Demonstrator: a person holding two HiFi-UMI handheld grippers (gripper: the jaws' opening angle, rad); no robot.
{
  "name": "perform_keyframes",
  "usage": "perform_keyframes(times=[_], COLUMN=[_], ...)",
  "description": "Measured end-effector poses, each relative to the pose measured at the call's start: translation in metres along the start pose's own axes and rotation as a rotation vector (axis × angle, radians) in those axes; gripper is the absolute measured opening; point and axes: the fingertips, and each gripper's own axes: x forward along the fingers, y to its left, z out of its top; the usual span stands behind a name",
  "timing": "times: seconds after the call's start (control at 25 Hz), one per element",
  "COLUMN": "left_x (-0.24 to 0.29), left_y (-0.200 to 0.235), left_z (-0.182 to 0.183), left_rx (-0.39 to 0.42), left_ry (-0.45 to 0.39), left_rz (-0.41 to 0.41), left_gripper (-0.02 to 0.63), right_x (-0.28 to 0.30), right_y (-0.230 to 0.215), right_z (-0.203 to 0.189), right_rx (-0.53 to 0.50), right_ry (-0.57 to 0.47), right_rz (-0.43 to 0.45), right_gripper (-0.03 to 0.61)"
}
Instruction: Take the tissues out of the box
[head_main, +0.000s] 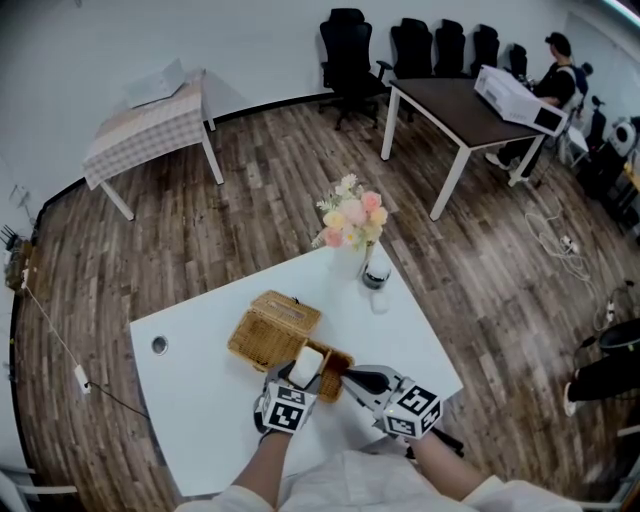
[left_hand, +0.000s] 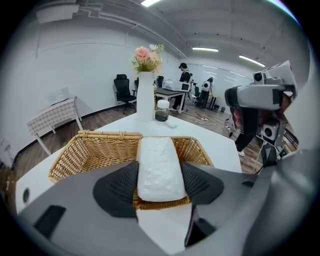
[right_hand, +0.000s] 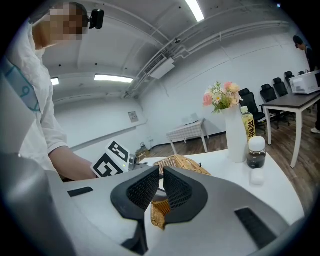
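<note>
A white pack of tissues (left_hand: 157, 165) sits between the pads of my left gripper (left_hand: 157, 184), which press on both of its long sides. It hangs just above an open wicker tray (left_hand: 75, 155). In the head view the pack (head_main: 306, 364) is at the left gripper (head_main: 300, 380), over the small wicker tray (head_main: 338, 372). The wicker box cover (head_main: 274, 326) lies beside it to the left. My right gripper (right_hand: 161, 189) is shut, with the tray's wicker rim (right_hand: 159, 214) pinched at its tips; in the head view it (head_main: 348, 378) meets the tray's right edge.
On the white table (head_main: 200, 400) stand a vase of flowers (head_main: 352, 222) and a small dark bottle (head_main: 376, 272) at the far corner. A round hole (head_main: 159, 345) is in the table's left side. A checked table (head_main: 150, 120), a dark table (head_main: 450, 105) and office chairs stand beyond.
</note>
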Motion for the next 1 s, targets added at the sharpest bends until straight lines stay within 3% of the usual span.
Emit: perform_keyframes(times=[0.64, 0.8, 0.88, 1.0], left_x=[0.009, 0.008, 0.008, 0.005], left_y=[0.0, 0.001, -0.001, -0.001], left_z=[-0.006, -0.007, -0.005, -0.004], left_rx=[-0.005, -0.006, -0.007, -0.013], left_ry=[-0.005, 0.0, 0.0, 0.013], left_rz=[-0.007, -0.011, -0.014, -0.014], left_gripper=[0.229, 0.227, 0.227, 0.227], right_x=[0.015, 0.017, 0.017, 0.017], right_y=[0.003, -0.004, -0.01, -0.015], right_z=[-0.068, -0.09, -0.107, -0.113], right_rx=[-0.176, -0.262, -0.304, -0.305], right_ry=[0.294, 0.4, 0.479, 0.483], right_rz=[-0.041, -0.075, -0.097, -0.132], right_gripper=[0.036, 0.039, 0.119, 0.141])
